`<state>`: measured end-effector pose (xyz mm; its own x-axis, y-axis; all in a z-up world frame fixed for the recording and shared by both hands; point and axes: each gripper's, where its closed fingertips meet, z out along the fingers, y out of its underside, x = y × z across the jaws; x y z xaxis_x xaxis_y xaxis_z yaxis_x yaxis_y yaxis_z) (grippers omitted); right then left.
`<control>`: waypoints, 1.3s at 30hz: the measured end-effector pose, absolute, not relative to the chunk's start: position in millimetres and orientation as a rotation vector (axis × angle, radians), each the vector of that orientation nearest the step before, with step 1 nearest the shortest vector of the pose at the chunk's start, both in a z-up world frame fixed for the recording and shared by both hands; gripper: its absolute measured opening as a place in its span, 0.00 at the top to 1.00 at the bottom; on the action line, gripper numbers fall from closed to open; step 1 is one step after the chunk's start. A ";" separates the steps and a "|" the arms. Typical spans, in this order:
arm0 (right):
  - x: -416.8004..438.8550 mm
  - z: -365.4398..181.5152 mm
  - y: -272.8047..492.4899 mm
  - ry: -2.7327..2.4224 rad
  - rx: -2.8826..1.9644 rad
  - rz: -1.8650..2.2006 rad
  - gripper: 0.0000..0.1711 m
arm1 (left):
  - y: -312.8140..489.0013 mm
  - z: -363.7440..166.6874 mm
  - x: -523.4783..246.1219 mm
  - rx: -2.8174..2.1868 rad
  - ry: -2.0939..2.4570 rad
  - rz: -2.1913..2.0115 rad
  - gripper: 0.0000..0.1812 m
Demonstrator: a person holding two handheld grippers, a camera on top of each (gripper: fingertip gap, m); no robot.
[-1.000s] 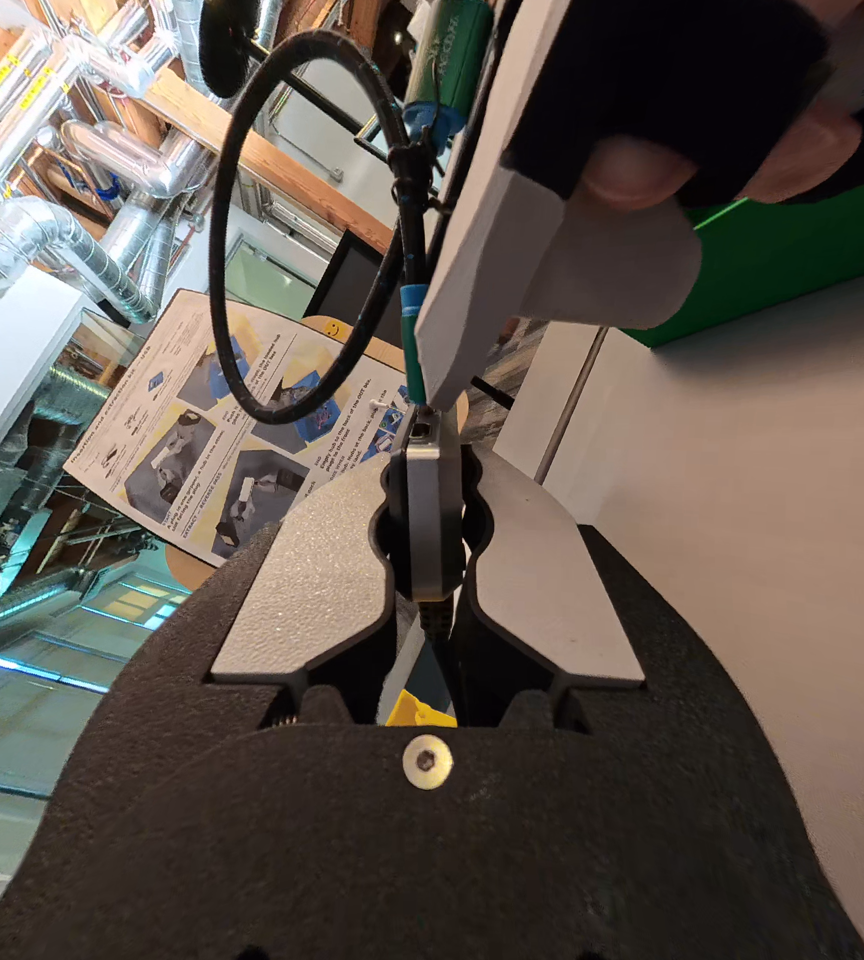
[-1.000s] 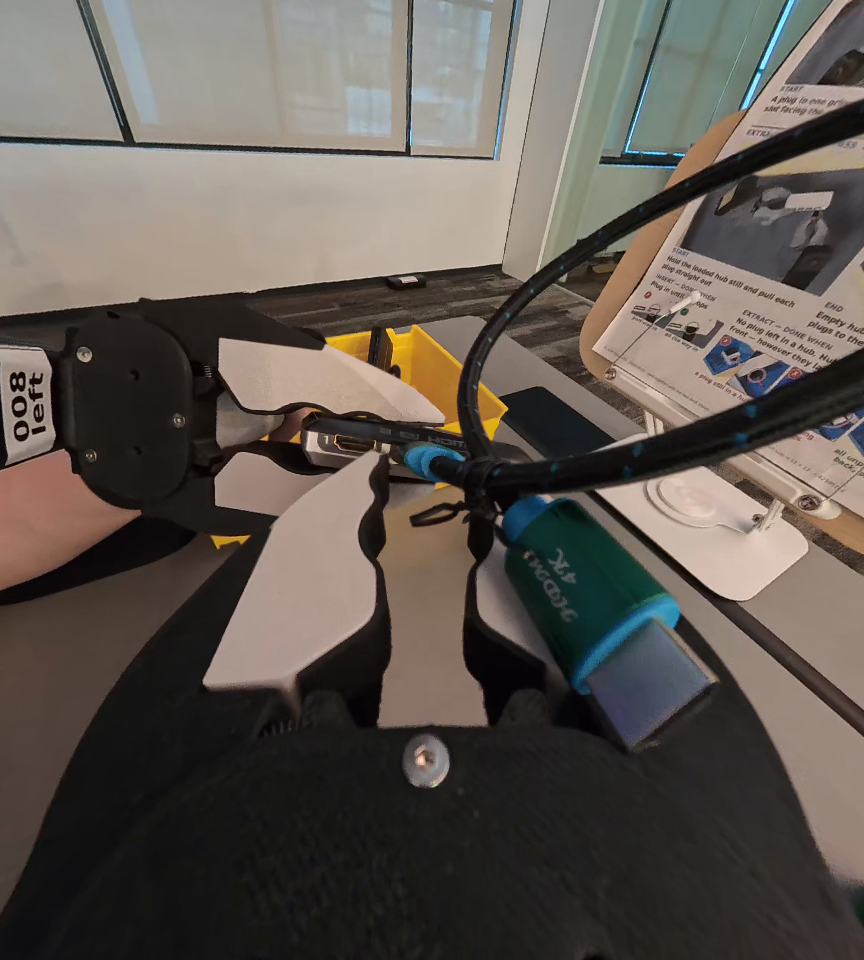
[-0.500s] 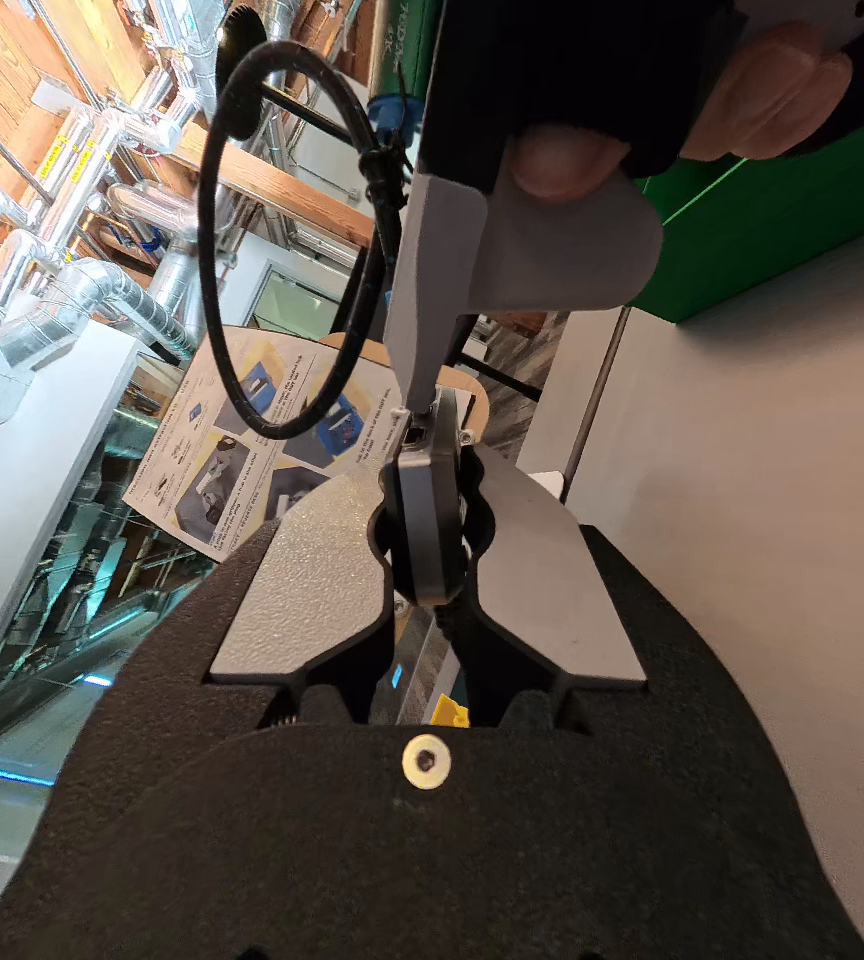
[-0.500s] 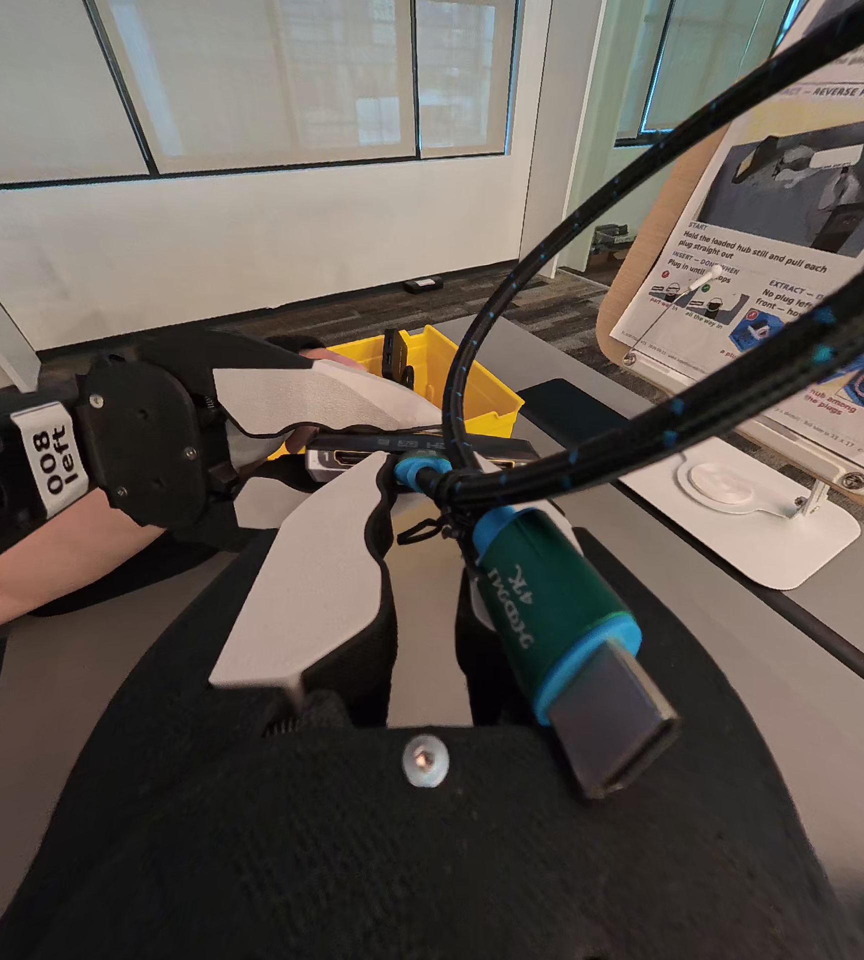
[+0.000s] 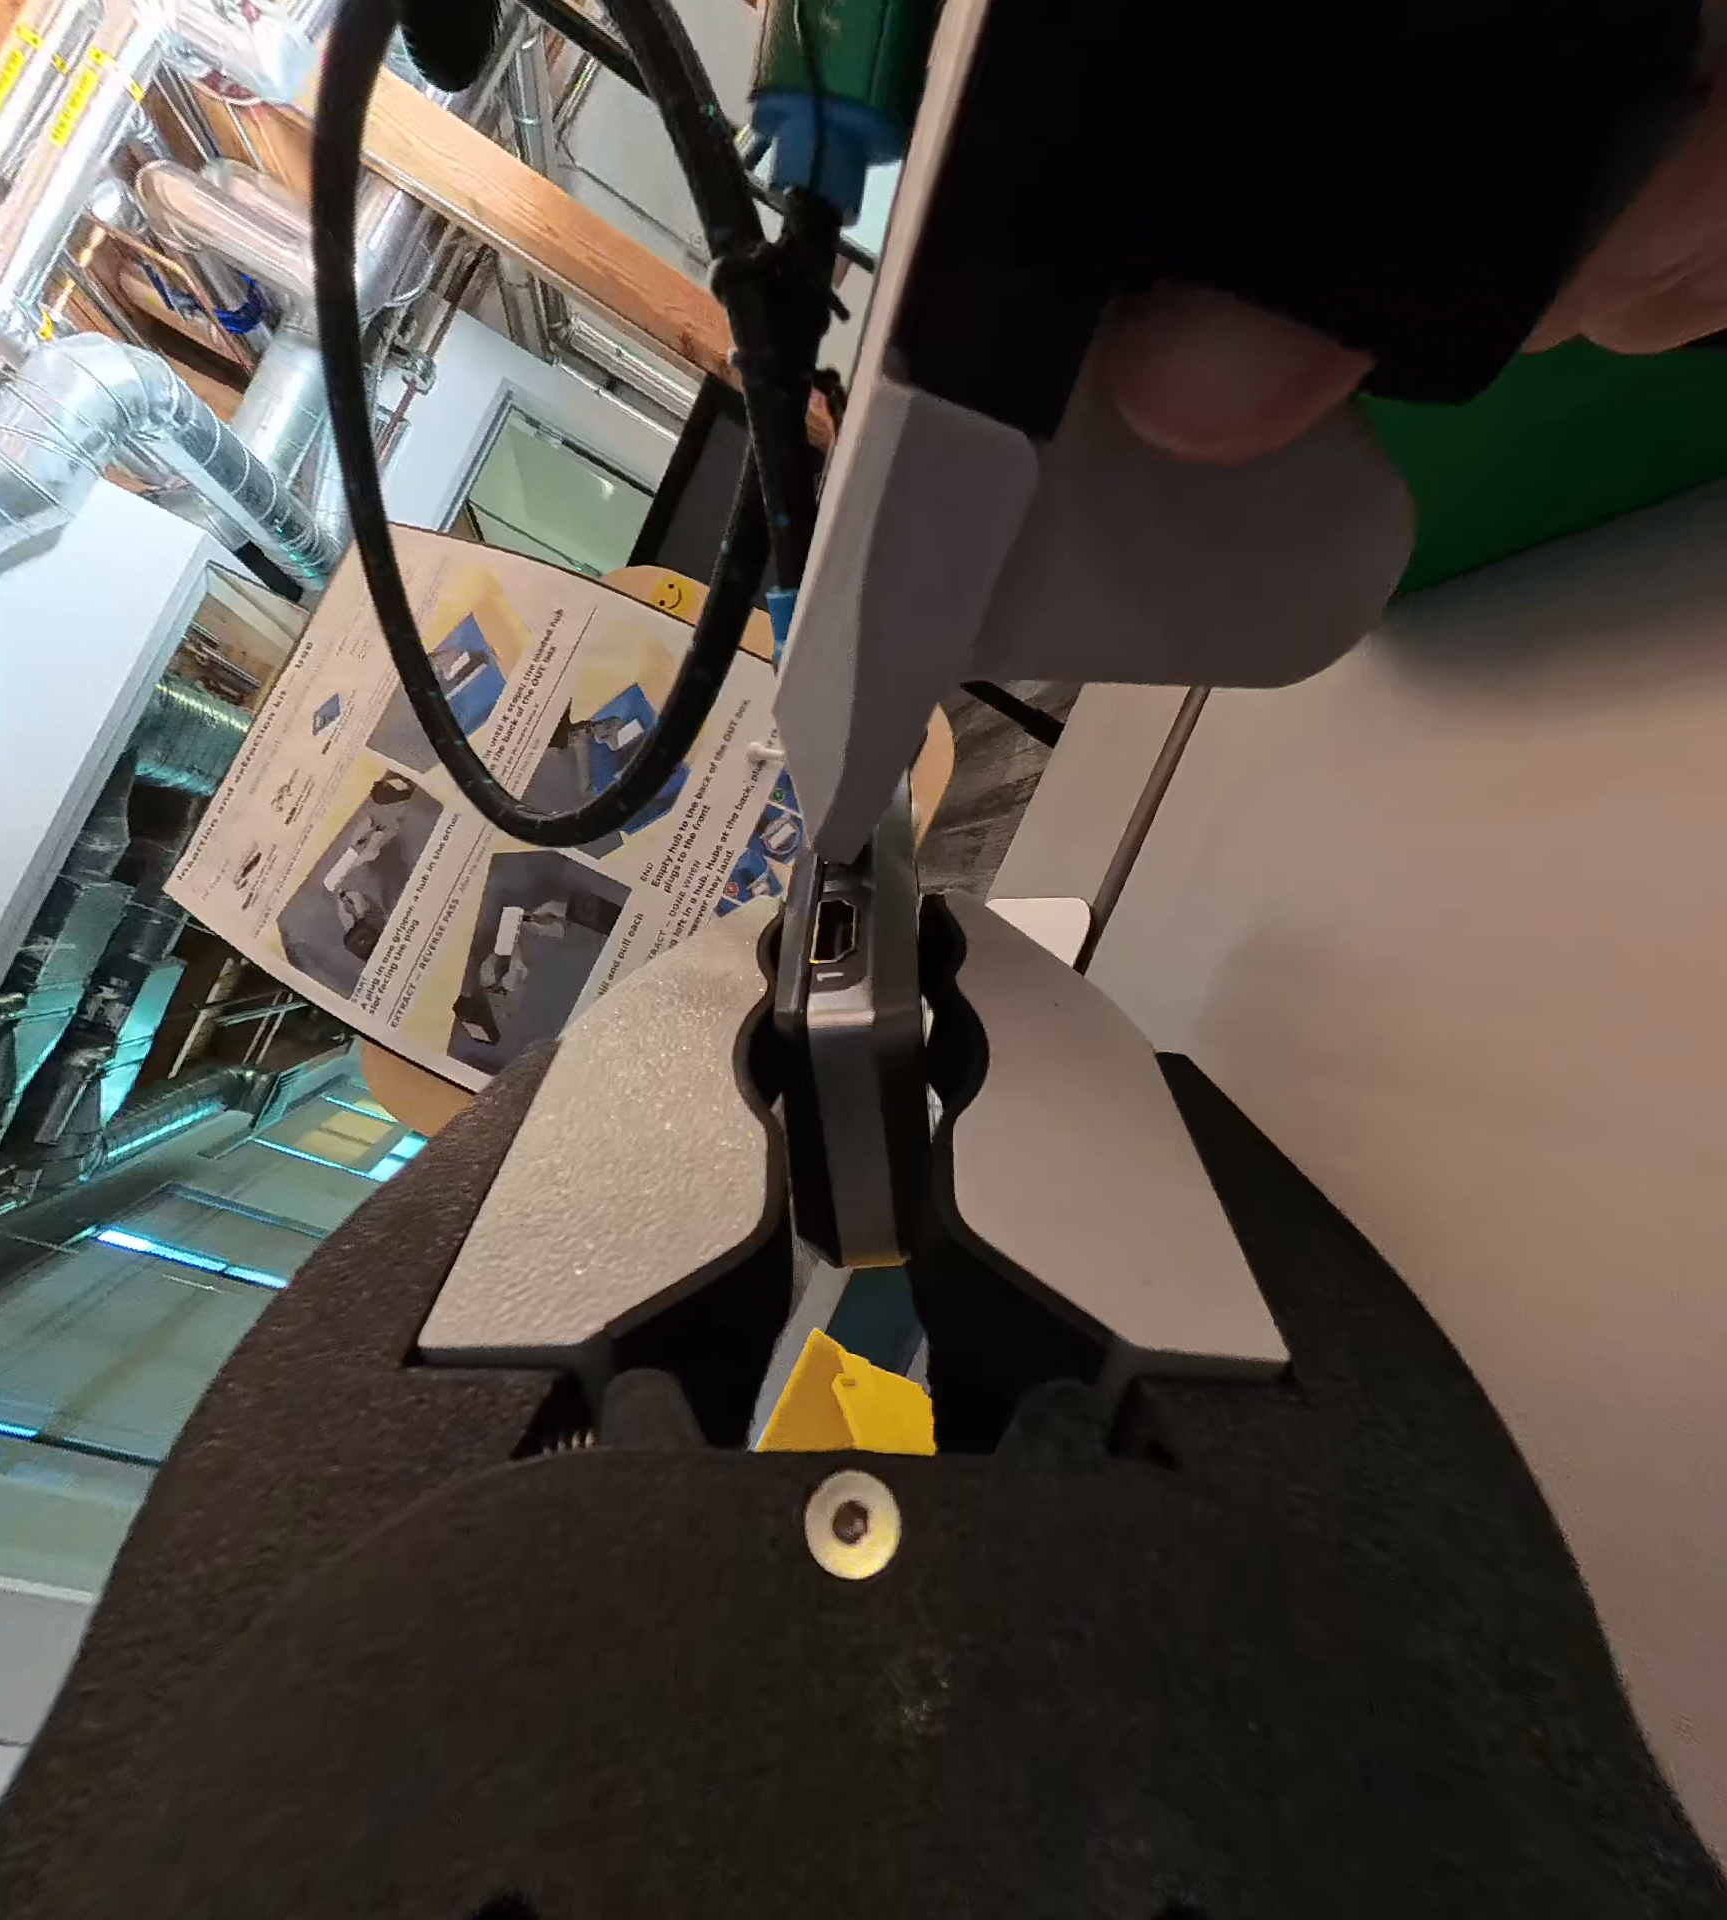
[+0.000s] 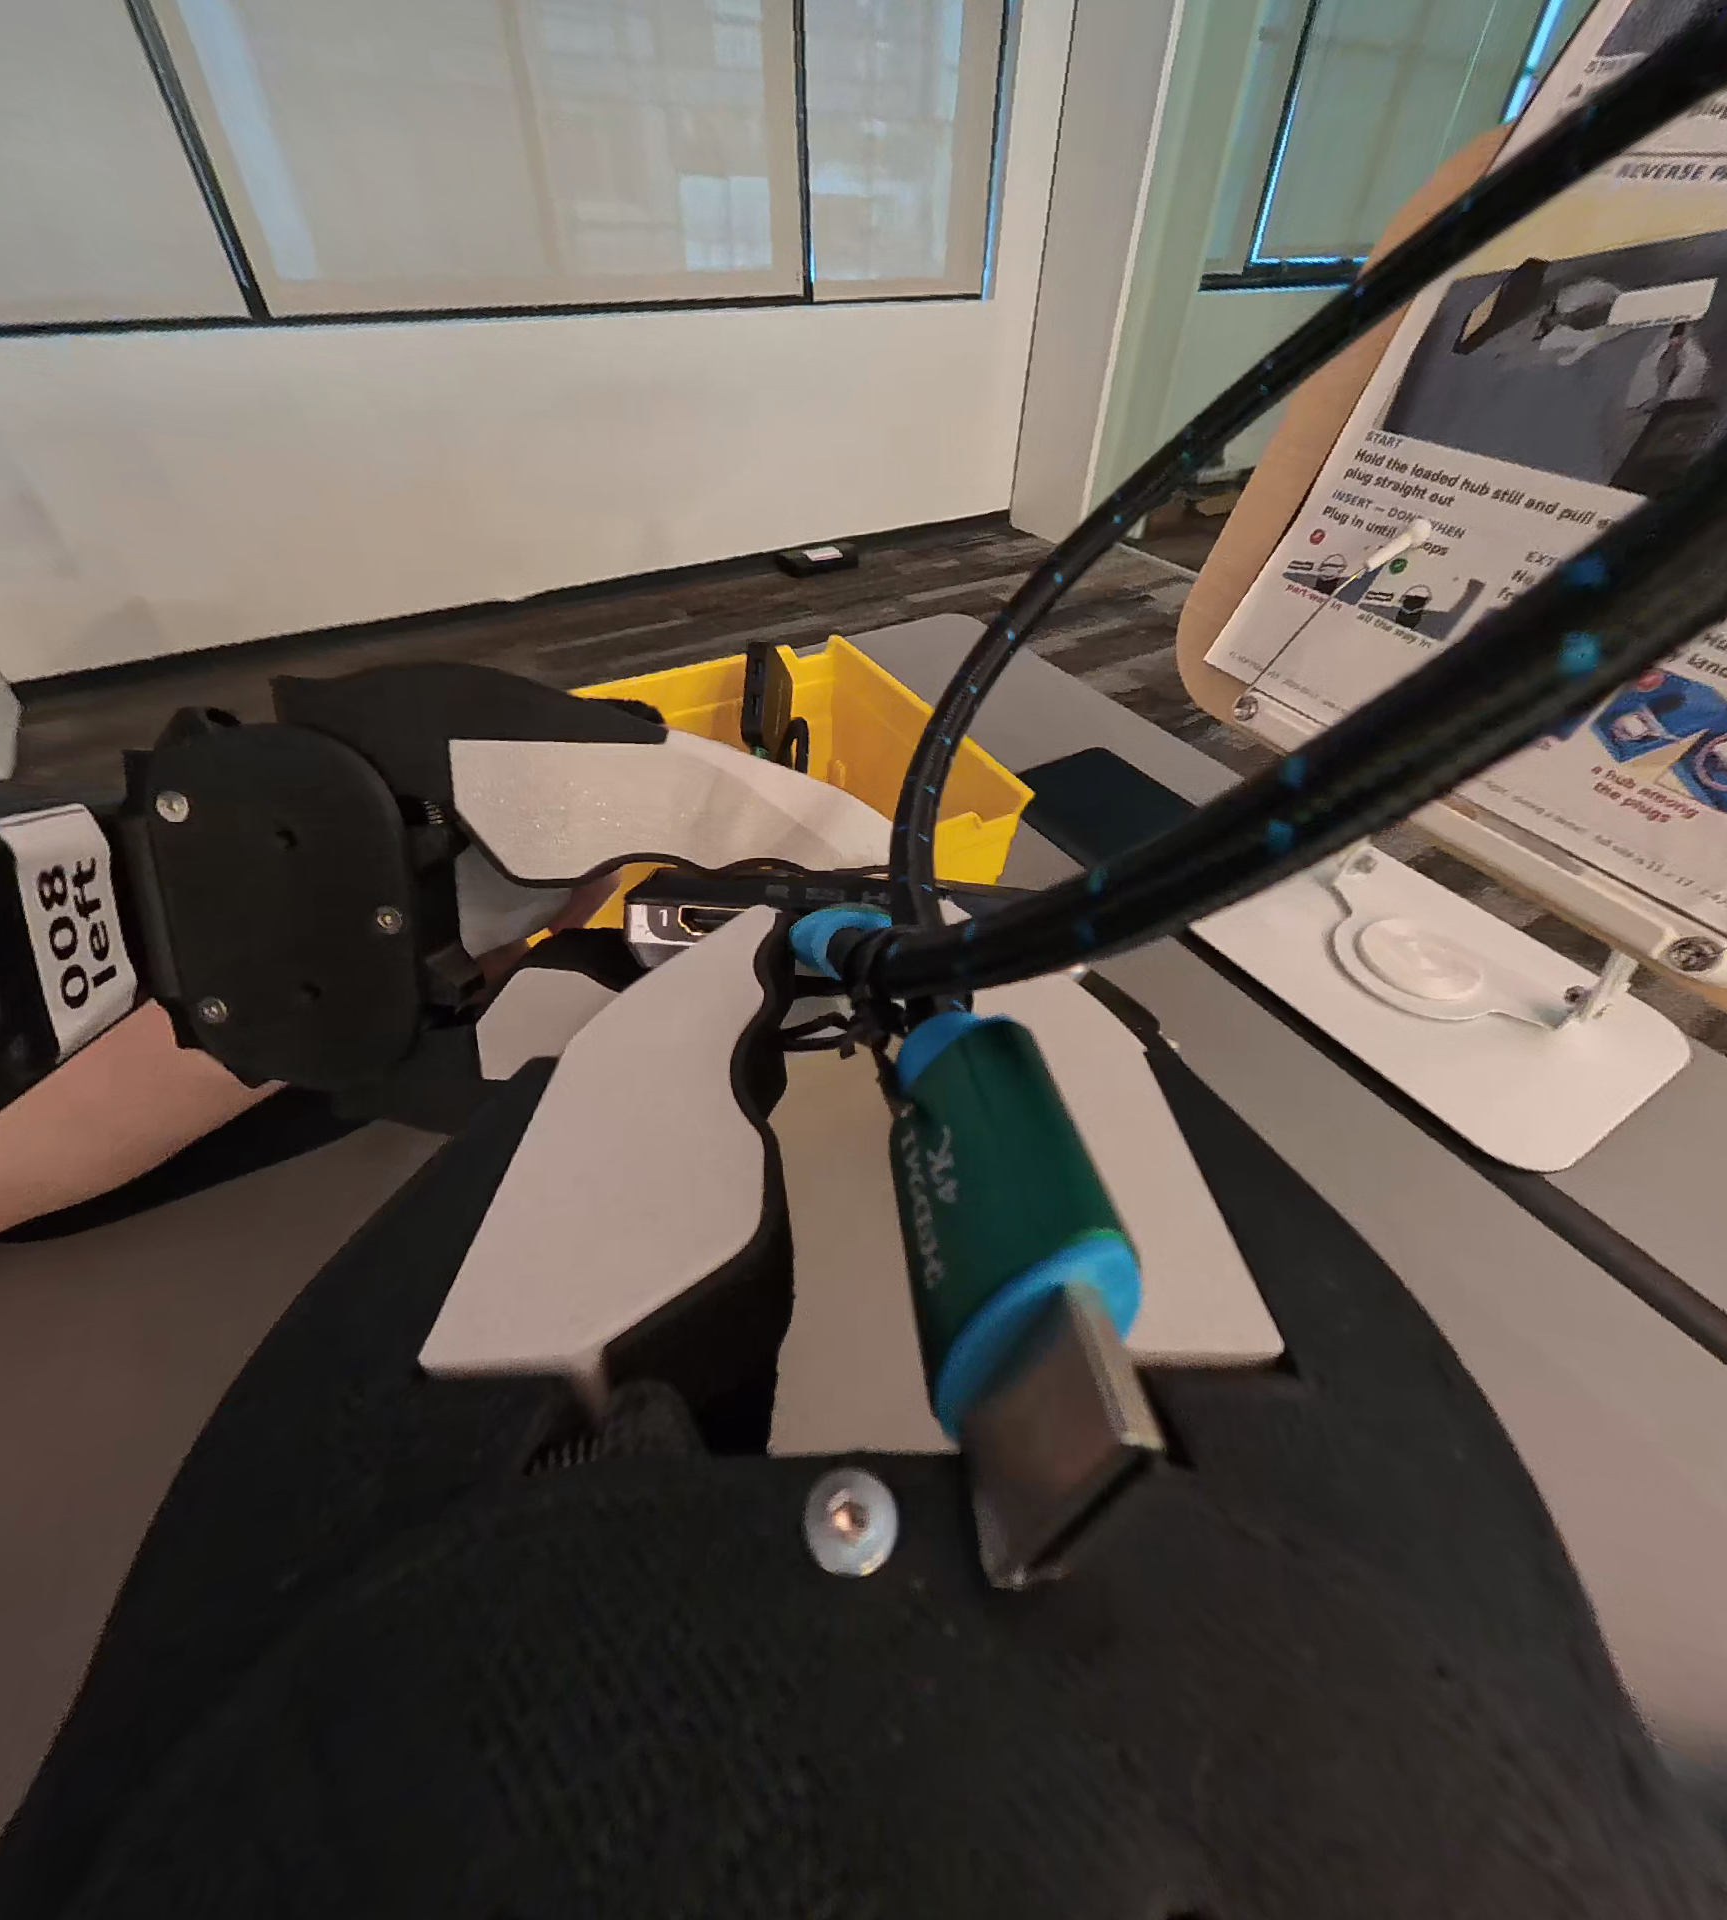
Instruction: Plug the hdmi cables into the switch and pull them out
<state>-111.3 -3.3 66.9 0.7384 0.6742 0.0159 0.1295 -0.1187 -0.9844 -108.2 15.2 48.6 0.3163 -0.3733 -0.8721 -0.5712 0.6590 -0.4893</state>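
My left gripper [image 5: 851, 940] is shut on the black HDMI switch [image 5: 838, 1122], held edge-on with one empty port facing the camera. In the right wrist view the left gripper [image 6: 620, 904] holds the switch [image 6: 693, 920] from the left. My right gripper [image 6: 833, 961] is shut on the blue-collared plug [image 6: 828, 935] of a black braided HDMI cable [image 6: 952, 727], right at the switch's port side. How deep the plug sits is hidden. The cable loops back, and its other green plug [image 6: 1004, 1236] rests loose over my right finger. The right gripper's fingertip [image 5: 843, 810] touches the switch from above.
A yellow bin [image 6: 952, 790] with another black device stands behind the switch. An instruction board [image 6: 1524, 582] on a white stand [image 6: 1461, 1039] is at the right, on the grey table [image 6: 1669, 1299]. The board also shows in the left wrist view [image 5: 485, 810]. Only a small space, under 4 cm, lies between the two pairs of fingers.
Both grippers have shifted together with the switch and plug still held. The switch now shows an empty port to the left camera. The loose green plug has swung lower over my right finger.
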 end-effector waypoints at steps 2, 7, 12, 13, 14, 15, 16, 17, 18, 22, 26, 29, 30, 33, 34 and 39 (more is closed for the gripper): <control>-111.8 68.9 -3.6 -0.633 -1.641 0.563 0.87 | 15.1 49.5 -108.6 -0.890 1.288 0.194 0.87; -112.0 68.4 -3.1 -0.647 -1.617 0.527 0.87 | 14.8 48.5 -108.4 -0.881 1.297 0.217 0.87; -110.8 66.1 -2.1 -0.645 -1.629 0.541 0.87 | 15.7 45.6 -107.2 -0.922 1.305 0.198 0.87; -111.0 66.4 -1.8 -0.640 -1.621 0.546 0.88 | 16.3 45.7 -107.7 -0.943 1.304 0.191 0.87; -111.3 66.9 -1.8 -0.637 -1.613 0.549 0.88 | 16.7 46.3 -108.4 -0.947 1.308 0.204 0.87; -111.6 67.8 -2.0 -0.635 -1.605 0.555 0.88 | 17.1 47.4 -109.3 -0.945 1.311 0.229 0.87; -111.9 69.0 -2.5 -0.633 -1.598 0.566 0.88 | 16.7 48.4 -109.8 -0.940 1.312 0.242 0.87; -111.8 69.4 -3.0 -0.633 -1.599 0.578 0.87 | 16.2 48.8 -109.6 -0.933 1.314 0.243 0.87; -111.9 69.6 -3.4 -0.637 -1.601 0.593 0.87 | 15.8 49.1 -109.5 -0.918 1.316 0.249 0.87; -110.9 68.6 -3.1 -0.632 -1.608 0.644 0.87 | 16.8 48.6 -108.7 -0.910 1.313 0.275 0.87; -110.5 69.1 -0.6 -0.635 -1.583 0.554 0.88 | 19.9 48.0 -108.7 -0.976 1.300 0.252 0.88; -111.3 70.5 -0.3 -0.648 -1.558 0.463 0.87 | 21.5 49.2 -109.0 -1.001 1.290 0.246 0.87; -111.4 71.7 -0.8 -0.651 -1.545 0.438 0.87 | 21.6 50.3 -108.9 -0.994 1.286 0.248 0.87; -111.8 73.2 -1.5 -0.676 -1.520 0.339 0.86 | 22.1 51.5 -108.2 -0.990 1.285 0.236 0.87; -112.0 74.0 -1.8 -0.684 -1.512 0.322 0.86 | 21.9 51.9 -108.1 -0.986 1.285 0.229 0.87; -111.9 79.6 -5.5 -0.699 -1.497 0.295 0.86 | 18.6 57.1 -107.3 -0.988 1.276 0.220 0.87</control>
